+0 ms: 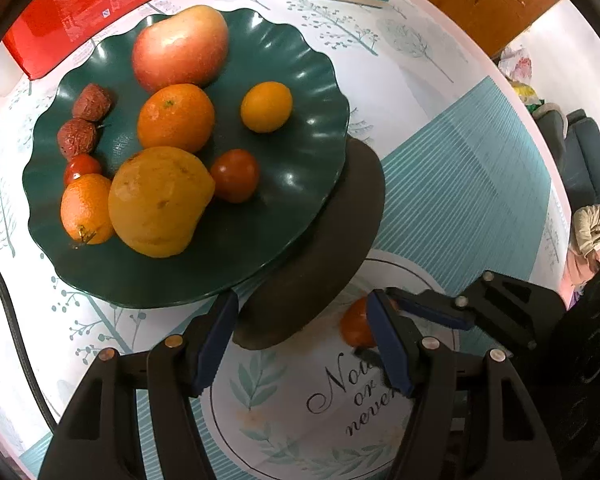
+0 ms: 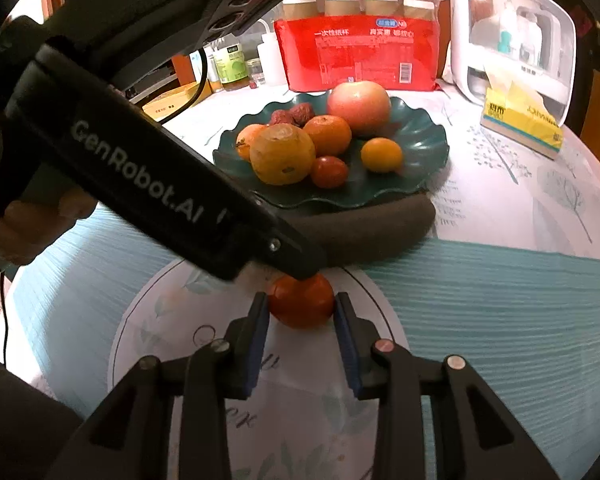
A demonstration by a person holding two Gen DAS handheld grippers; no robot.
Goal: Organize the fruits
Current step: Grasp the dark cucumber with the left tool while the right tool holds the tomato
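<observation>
A small red-orange tomato lies on the round printed placemat. My right gripper has its blue pads against both sides of it. A dark green wavy plate holds an apple, a mandarin, a large yellow citrus, a cherry tomato, a small orange fruit and two dried dates. My left gripper hangs open just off the plate's near rim, over the brown pad, holding nothing. Its housing crosses the right wrist view above the tomato.
Behind the plate stand a red pack of paper cups, a white box and a yellow tissue box. Bottles crowd the far left. A black cable runs along the table's left side. A hand grips the left tool.
</observation>
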